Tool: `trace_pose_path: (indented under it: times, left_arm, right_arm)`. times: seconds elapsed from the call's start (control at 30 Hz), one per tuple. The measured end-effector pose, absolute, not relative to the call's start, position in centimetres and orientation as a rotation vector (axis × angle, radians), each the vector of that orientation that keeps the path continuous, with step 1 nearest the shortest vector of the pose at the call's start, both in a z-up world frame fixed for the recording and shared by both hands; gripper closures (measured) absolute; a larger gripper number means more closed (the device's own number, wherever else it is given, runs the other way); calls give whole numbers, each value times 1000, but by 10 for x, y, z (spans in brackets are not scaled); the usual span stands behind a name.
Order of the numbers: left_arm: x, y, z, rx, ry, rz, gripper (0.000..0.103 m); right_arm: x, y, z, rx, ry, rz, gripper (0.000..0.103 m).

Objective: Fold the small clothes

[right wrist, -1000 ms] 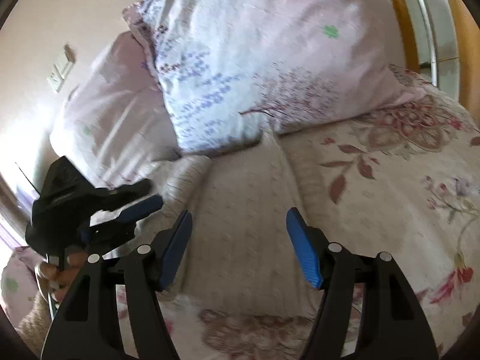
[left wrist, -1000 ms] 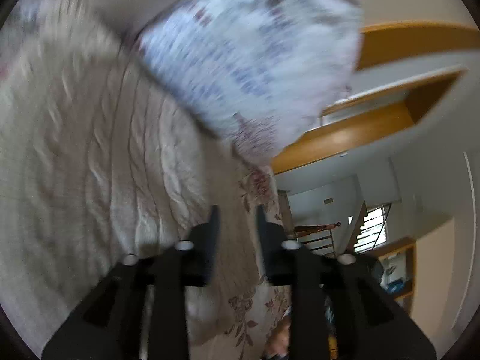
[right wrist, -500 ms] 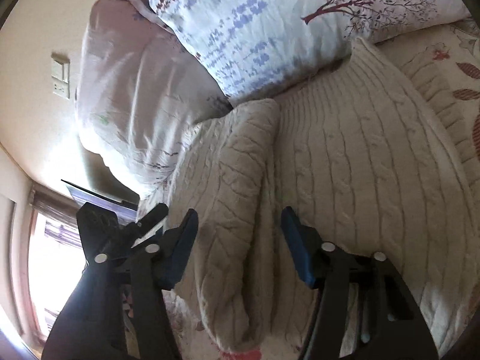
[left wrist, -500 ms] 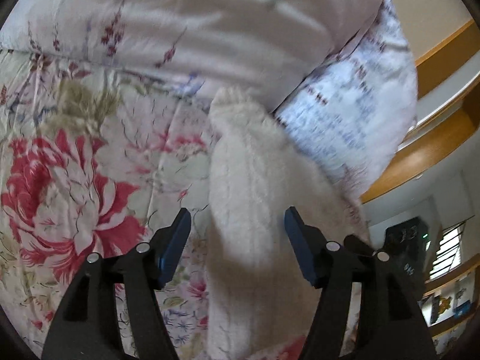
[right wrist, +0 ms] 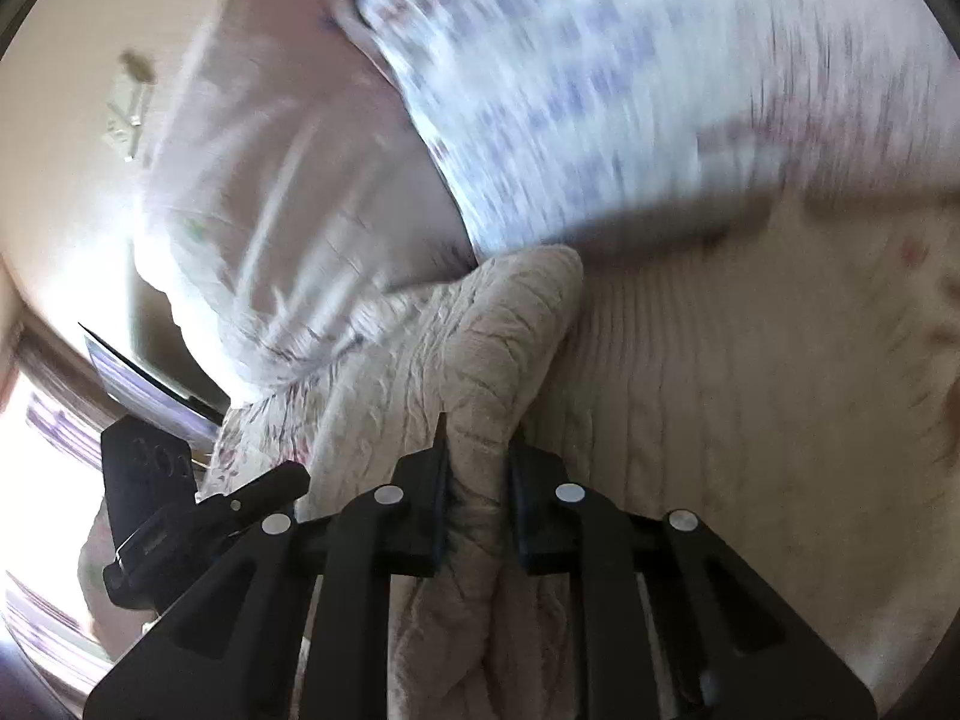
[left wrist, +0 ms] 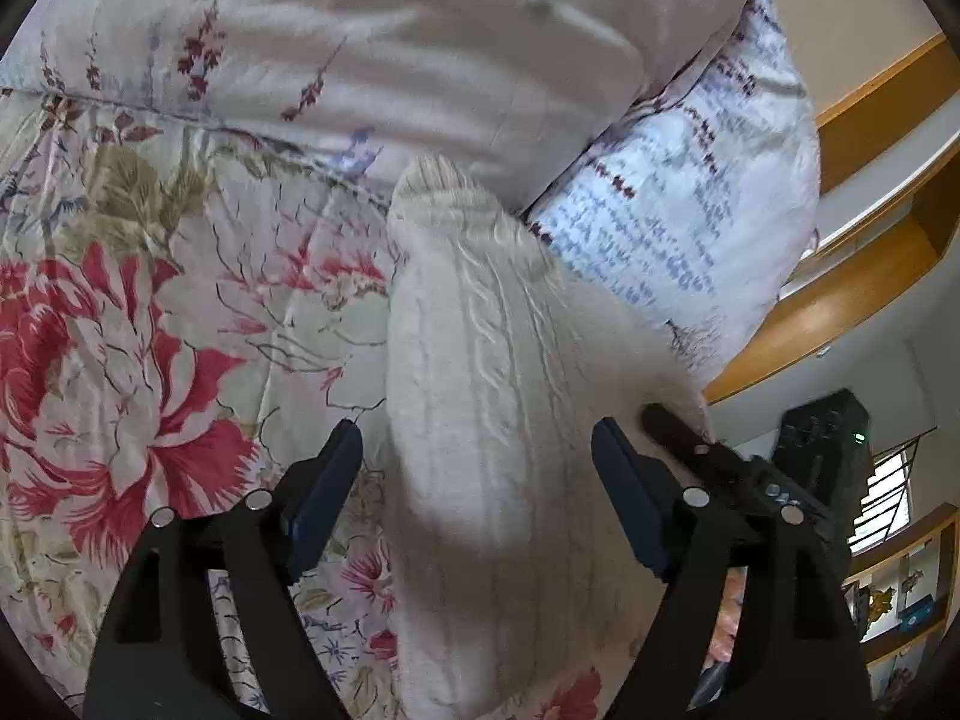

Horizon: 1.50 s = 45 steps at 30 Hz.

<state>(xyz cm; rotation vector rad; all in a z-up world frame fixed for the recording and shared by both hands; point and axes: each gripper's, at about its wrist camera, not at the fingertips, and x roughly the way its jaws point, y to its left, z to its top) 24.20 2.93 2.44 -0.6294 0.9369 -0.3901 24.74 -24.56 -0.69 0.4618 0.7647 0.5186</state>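
A cream cable-knit sweater [left wrist: 492, 396] is laid on a bed covered by a floral bedspread [left wrist: 138, 324], with its long axis running away from the left claw [left wrist: 477, 468] toward the pillows. One folded sleeve [right wrist: 474, 354] is seen as a thick roll pointing up toward the headboard end, its tip touching the pillows. The left claw is held wide open above the sweater, with nothing between its blue-padded fingers [left wrist: 327, 483]. The right claw [right wrist: 478, 480] is nearly closed, and a fold of the sweater's knit is pinched between its fingers. In the left wrist view the right claw [left wrist: 720, 462] is seen at the sweater's edge. Two pillows are propped at the far end: a pale pink one [left wrist: 384, 54] and a white one with a purple print [left wrist: 690, 210], the sweater's end being tucked just below where they meet. A cream wall with a light switch [right wrist: 129, 102] is seen at the left, and wooden shelving [left wrist: 864, 252] at the right. The right wrist view is blurred.
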Motion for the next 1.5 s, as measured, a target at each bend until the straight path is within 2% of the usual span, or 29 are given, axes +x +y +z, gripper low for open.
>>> trace_pose_path:
  times: [0.23, 0.43, 0.67, 0.83, 0.9, 0.97, 1.0, 1.17, 1.23, 1.27, 1.3, 1.37, 1.43, 1.5]
  left_arm:
    - [242, 18, 26, -644, 943, -433, 22]
    - [245, -16, 20, -606, 989, -477, 22]
    - [245, -44, 21, -543, 999, -493, 22]
    - [244, -51, 15, -534, 1014, -506, 23]
    - [244, -52, 12, -546, 1018, -520, 25]
    - [244, -51, 12, -564, 1016, -536, 28]
    - [244, -51, 11, -573, 1016, -539, 29]
    - [245, -51, 8, -605, 1023, -552, 31]
    - [243, -53, 9, -607, 1025, -558, 32]
    - [243, -53, 9, -612, 1025, -563, 36]
    - [242, -55, 9, -620, 1025, -575, 43]
    - [240, -56, 12, -611, 1018, -566, 50]
    - [237, -55, 16, -611, 1002, -572, 61]
    - [235, -49, 17, -639, 991, -590, 64]
  right_arm:
    - [219, -290, 31, 260, 655, 333, 87]
    - [219, -330, 3, 233, 732, 222, 87]
    - [210, -347, 14, 231, 640, 184, 87]
    - [221, -364, -11, 272, 704, 142, 86]
    - [223, -368, -21, 304, 737, 155, 82]
    - [217, -378, -20, 373, 729, 164, 71]
    - [213, -385, -18, 413, 726, 177, 62]
    - [197, -401, -22, 513, 750, 244, 60]
    - [192, -406, -30, 551, 776, 262, 63]
    - [190, -407, -33, 563, 779, 278, 70]
    - [190, -405, -36, 565, 781, 293, 90]
    - [188, -401, -34, 553, 754, 302, 91]
    - [181, -395, -24, 542, 700, 346, 92]
    - [176, -390, -17, 533, 665, 386, 92]
